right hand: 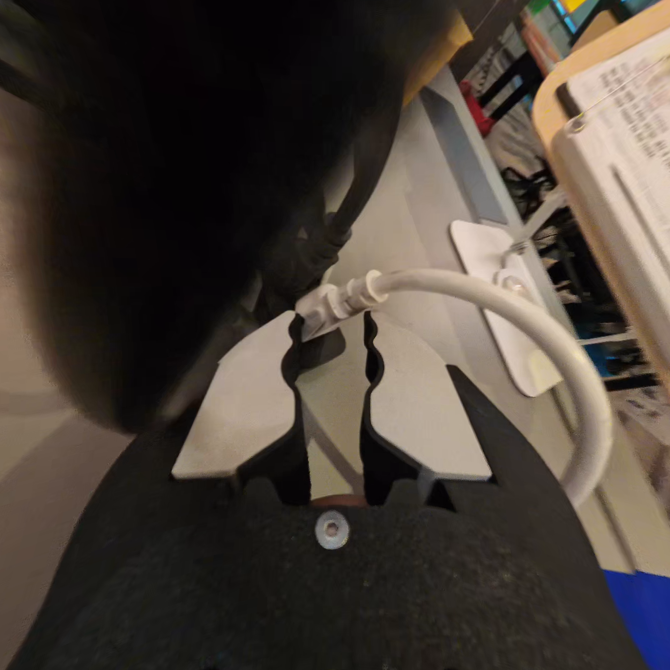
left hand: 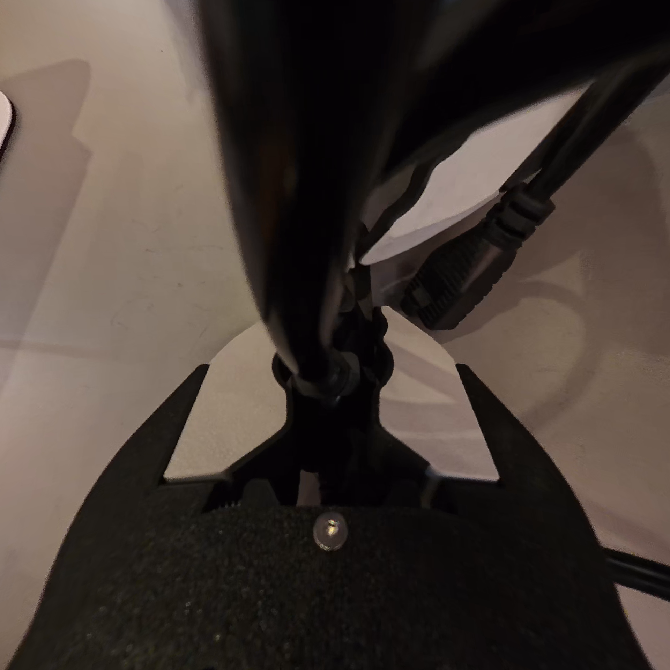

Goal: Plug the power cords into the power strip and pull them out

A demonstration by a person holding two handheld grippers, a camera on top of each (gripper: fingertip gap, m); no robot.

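Dark blur before white cord

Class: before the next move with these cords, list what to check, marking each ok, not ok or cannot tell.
1. Left tool shut on the black cord: ok.
2. Right tool gripping the white plug: cannot tell; plug sits at its tips.
3. White cord unkinked: ok, one loose curve.
4. Spare black plug clear of left tool: ok, apart on the table.
5. Socket lined up: cannot tell; none shows.
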